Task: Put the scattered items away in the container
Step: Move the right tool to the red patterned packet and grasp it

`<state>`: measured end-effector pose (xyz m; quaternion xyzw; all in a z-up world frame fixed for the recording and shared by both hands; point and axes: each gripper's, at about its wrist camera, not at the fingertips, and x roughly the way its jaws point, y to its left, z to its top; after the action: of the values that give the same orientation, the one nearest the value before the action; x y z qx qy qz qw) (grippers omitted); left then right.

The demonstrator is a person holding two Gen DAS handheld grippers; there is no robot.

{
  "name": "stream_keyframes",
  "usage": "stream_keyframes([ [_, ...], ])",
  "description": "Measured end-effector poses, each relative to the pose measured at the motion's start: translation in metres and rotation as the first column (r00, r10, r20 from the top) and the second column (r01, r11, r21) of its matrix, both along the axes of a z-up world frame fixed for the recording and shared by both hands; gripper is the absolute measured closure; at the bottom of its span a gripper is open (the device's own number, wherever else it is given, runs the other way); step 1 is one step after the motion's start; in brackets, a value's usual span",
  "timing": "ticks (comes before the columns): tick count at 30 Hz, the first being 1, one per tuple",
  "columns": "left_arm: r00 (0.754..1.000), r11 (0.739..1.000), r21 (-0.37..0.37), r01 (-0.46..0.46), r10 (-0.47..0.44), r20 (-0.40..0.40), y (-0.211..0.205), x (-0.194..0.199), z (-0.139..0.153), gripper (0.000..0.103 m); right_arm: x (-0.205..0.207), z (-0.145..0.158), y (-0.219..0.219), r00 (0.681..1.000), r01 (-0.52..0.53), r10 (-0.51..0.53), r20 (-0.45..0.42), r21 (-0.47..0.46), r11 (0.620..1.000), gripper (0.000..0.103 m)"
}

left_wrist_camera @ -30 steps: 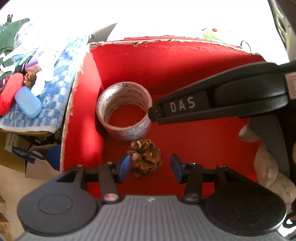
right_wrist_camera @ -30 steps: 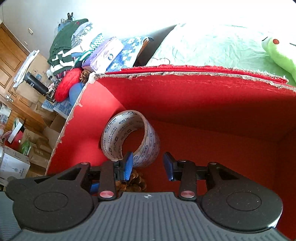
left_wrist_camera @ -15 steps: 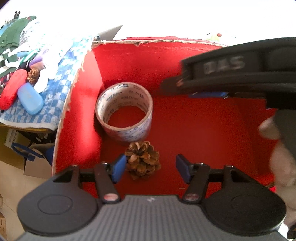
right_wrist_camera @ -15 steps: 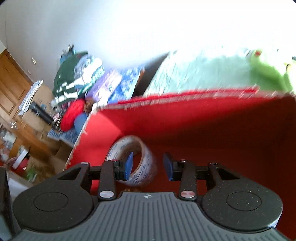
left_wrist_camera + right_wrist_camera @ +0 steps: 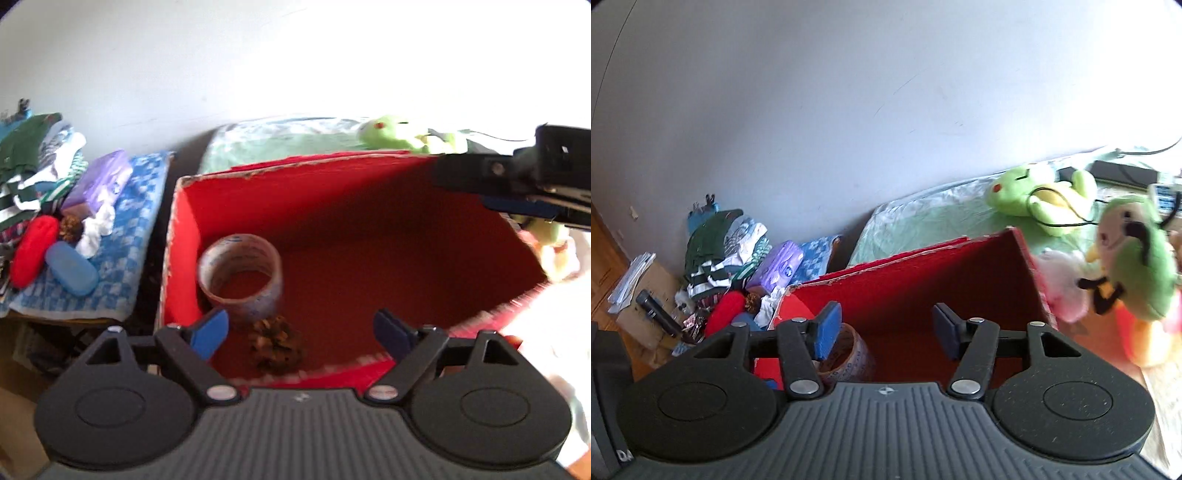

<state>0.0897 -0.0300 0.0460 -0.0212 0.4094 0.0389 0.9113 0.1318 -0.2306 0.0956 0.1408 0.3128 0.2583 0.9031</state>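
Note:
A red box (image 5: 369,206) holds a roll of clear tape (image 5: 240,277) at its left wall and a pine cone (image 5: 275,343) near its front. My left gripper (image 5: 301,334) is open and empty above the box's near edge. My right gripper (image 5: 882,338) is open and empty, raised above the box (image 5: 923,280), with the tape roll (image 5: 849,356) just below its left finger. The right gripper's body shows in the left wrist view (image 5: 524,184) over the box's far right corner.
On a blue checked cloth (image 5: 122,236) left of the box lie a red case (image 5: 33,247), a blue case (image 5: 72,267), a second pine cone (image 5: 70,227), a purple pack (image 5: 99,184) and clothes. Green plush toys (image 5: 1041,199) and another plush (image 5: 1134,258) sit right of the box.
Both grippers have lifted up and back out of the box and opened wider. The right gripper has swung to the far right of the left wrist view. Tape and pine cone stay put.

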Motion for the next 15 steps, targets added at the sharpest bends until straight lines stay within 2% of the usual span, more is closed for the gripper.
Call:
stream_keyframes([
  [2,0.998,0.998,0.011,0.054,-0.054,0.033,-0.006,-0.014,0.009,0.021,-0.016,0.002,-0.010,0.999,0.030,-0.030,0.014,0.012,0.999,0.052],
  [3,0.995,0.996,0.010,0.089,-0.090,0.041,-0.008,-0.021,0.012,0.022,-0.025,0.001,-0.015,0.999,0.042,-0.042,0.019,0.007,0.999,0.062],
  [4,0.992,0.993,0.006,0.118,-0.118,0.047,-0.009,-0.029,0.014,0.022,-0.035,-0.001,-0.020,0.998,0.059,-0.059,0.022,-0.009,0.998,0.067],
  [7,0.976,0.978,-0.019,0.209,-0.207,0.061,-0.014,-0.048,0.020,0.022,-0.060,-0.012,-0.036,0.994,0.111,-0.111,0.012,-0.037,0.993,0.069],
  [9,0.959,0.957,-0.068,0.283,-0.280,0.050,-0.019,-0.057,0.016,0.019,-0.074,-0.022,-0.047,0.989,0.148,-0.148,-0.007,-0.057,0.987,0.069],
  [12,0.926,0.917,-0.140,0.374,-0.378,-0.001,-0.036,-0.069,0.002,0.019,-0.086,-0.040,-0.065,0.973,0.215,-0.221,-0.061,-0.086,0.973,0.069],
  [15,0.890,0.880,-0.209,0.426,-0.449,-0.080,-0.053,-0.071,-0.020,0.023,-0.088,-0.060,-0.081,0.941,0.284,-0.298,-0.159,-0.108,0.953,0.062],
])
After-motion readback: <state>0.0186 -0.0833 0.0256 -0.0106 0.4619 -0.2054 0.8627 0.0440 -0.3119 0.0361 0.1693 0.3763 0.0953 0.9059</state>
